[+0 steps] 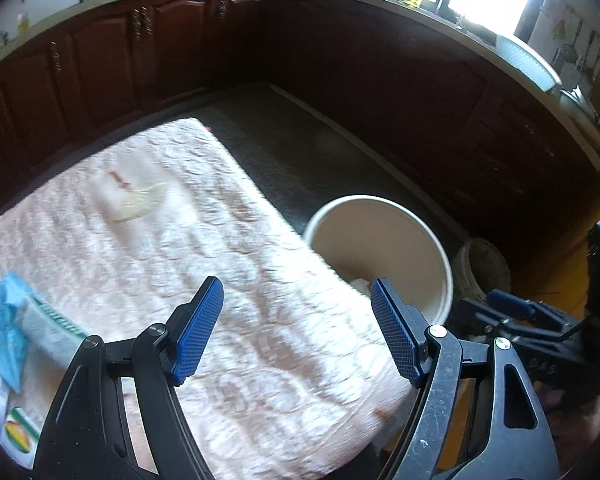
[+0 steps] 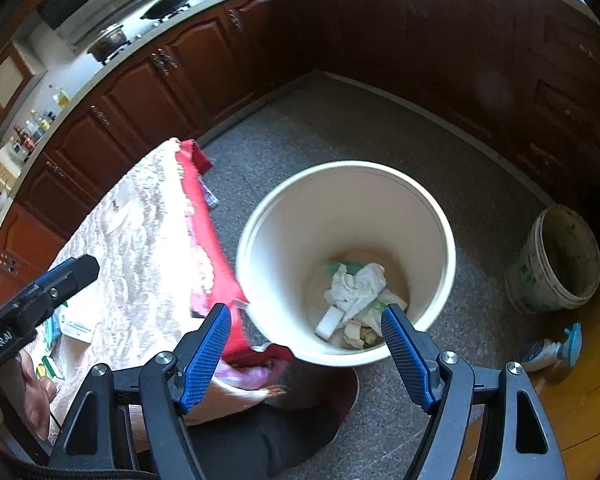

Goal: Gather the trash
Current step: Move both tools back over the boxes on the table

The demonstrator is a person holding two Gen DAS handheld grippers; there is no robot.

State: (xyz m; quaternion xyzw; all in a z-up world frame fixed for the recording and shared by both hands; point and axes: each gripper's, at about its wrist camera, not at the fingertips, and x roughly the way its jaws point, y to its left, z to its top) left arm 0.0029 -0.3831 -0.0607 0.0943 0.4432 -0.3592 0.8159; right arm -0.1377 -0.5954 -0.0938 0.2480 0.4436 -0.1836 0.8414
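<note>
Both the left gripper and the right gripper have empty, wide open jaws, and the thin, light, floppy wrapper lying on the tabletop looks easiest to pinch by its raised edge.

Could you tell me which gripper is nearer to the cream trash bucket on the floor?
Right. The right gripper hangs open above the cream bucket, by its near rim. The left gripper is open over the table beside it.
</note>
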